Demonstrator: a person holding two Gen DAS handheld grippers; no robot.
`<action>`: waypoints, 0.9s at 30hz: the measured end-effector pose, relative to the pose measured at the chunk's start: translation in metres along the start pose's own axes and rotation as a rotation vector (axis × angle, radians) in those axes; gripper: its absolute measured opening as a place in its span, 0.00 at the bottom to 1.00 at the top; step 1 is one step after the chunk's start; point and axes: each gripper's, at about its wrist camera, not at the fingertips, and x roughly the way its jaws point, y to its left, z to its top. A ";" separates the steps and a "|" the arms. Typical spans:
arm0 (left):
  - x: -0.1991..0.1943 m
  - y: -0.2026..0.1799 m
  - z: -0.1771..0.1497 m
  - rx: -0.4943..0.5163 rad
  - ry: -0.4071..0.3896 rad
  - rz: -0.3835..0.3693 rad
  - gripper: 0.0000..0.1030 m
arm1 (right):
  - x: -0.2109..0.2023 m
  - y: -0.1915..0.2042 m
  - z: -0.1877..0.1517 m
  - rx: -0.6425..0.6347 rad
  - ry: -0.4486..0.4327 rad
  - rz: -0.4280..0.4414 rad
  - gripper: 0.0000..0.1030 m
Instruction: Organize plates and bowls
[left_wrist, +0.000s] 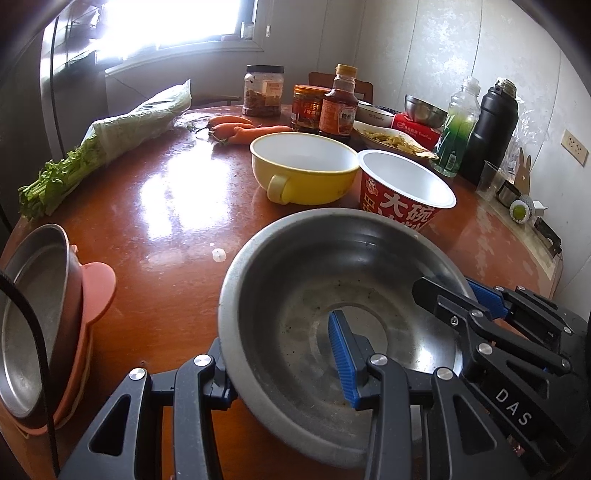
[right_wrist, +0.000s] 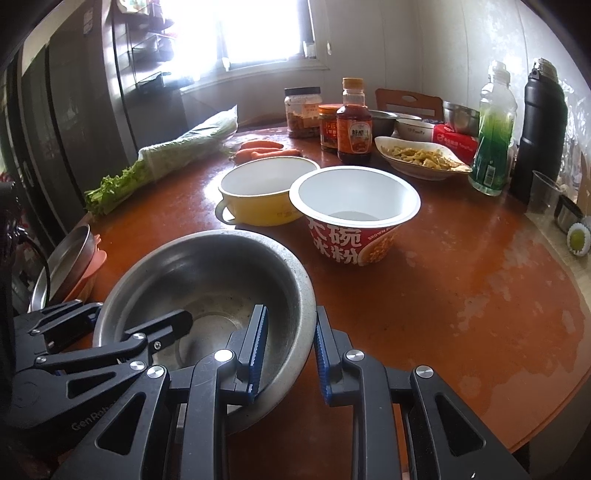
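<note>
On the near edge of the round table (right_wrist: 461, 295) sits the steel bowl (left_wrist: 332, 280), both claws astride its rim. The left claw (left_wrist: 284, 354) grips the near-left wall, one finger inside. The right claw (right_wrist: 288, 350) clamps the right wall likewise. Beyond stand a yellow bowl (left_wrist: 306, 166) and a red noodle cup (right_wrist: 354, 214), touching.
</note>
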 end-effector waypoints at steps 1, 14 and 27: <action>0.000 -0.001 0.000 0.003 -0.002 -0.002 0.41 | 0.001 0.000 0.000 0.000 0.001 0.001 0.25; 0.001 -0.002 0.002 0.001 -0.014 -0.006 0.50 | -0.001 -0.002 0.002 0.016 0.001 0.006 0.25; -0.010 0.005 0.003 -0.019 -0.055 0.007 0.62 | -0.007 -0.007 0.002 0.041 -0.014 0.012 0.37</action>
